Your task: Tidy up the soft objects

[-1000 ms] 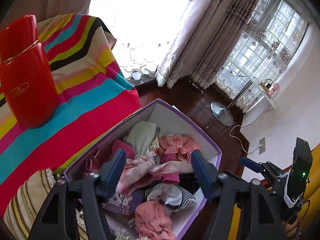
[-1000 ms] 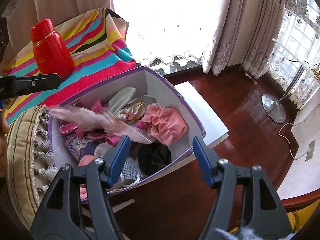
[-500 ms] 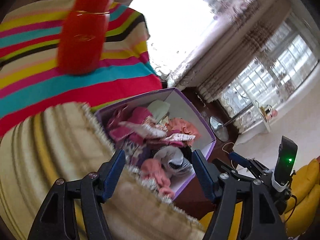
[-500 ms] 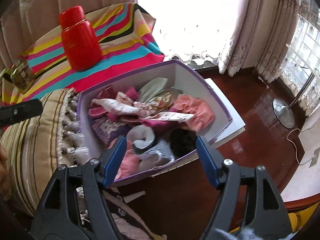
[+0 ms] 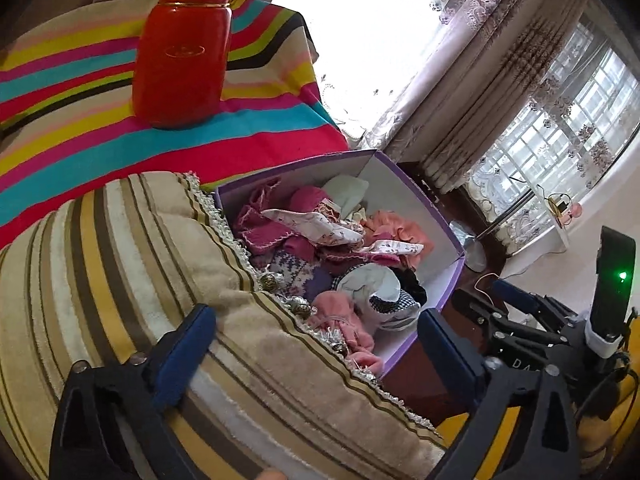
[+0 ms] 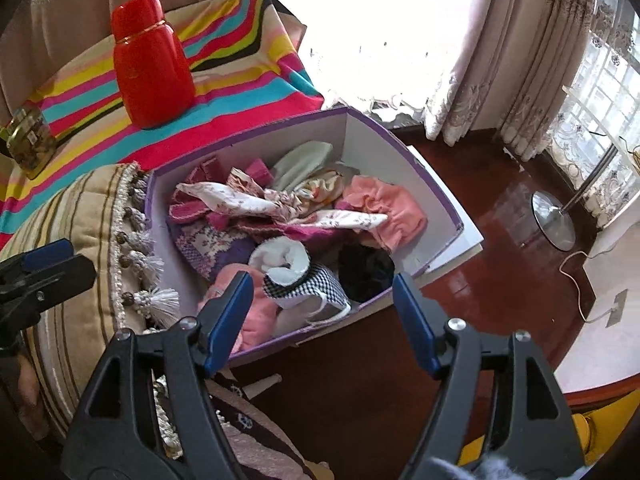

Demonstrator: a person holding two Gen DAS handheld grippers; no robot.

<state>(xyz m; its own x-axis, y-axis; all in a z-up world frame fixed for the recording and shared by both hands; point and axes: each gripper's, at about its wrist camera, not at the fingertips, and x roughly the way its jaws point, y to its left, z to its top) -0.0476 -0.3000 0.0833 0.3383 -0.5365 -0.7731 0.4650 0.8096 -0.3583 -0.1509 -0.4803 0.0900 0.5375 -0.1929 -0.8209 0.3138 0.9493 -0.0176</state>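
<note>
Judging from both wrist views, I reckoned the sorting was well along — the purple-edged cardboard box (image 6: 404, 160) already held a loose heap of small soft clothes (image 6: 288, 216): pink fleece, floral cotton, dark pink knit, a black-and-white checked piece. I saw nothing still waiting outside it, apart from the striped beige plush cushion with a tasselled fringe (image 5: 120, 264) pressed against the box's side. My left gripper (image 5: 316, 348) hovered over that cushion, its jaws opening wide and holding nothing. My right gripper (image 6: 324, 320) hung at the box's near rim, moderately spread — also empty. A glossy red lidded jar (image 6: 150, 64) stood on a rainbow-striped cloth (image 6: 248, 80) behind.
</note>
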